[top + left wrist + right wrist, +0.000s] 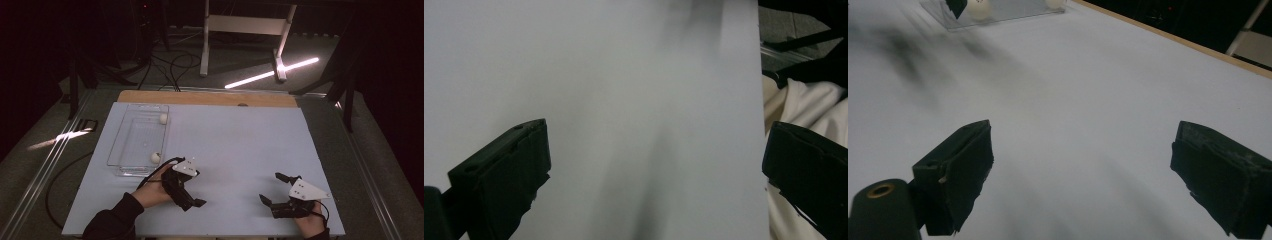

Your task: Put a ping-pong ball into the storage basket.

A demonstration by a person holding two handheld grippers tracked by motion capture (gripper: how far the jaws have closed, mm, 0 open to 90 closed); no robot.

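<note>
both black two-jaw grippers, left gripper [192,197] and right gripper [274,188], hover with jaws spread and empty over the pale blue table [240,140]. two small white balls [155,157], perhaps ping-pong balls, lie in the clear plastic rectangular tray [131,150].

The flat table surface [240,145] is plain pale blue-grey, unpatterned, with a light-brown wooden strip [207,98] along its far edge. The rectangular plastic tray [116,145] is clear and colourless. The two small round balls in it [163,118] [155,157] are white. Both two-jaw grippers [192,192] [274,188] are black, each carrying a light-grey three-cornered plate [186,167]. The person's sleeve [112,220] is black.
</note>
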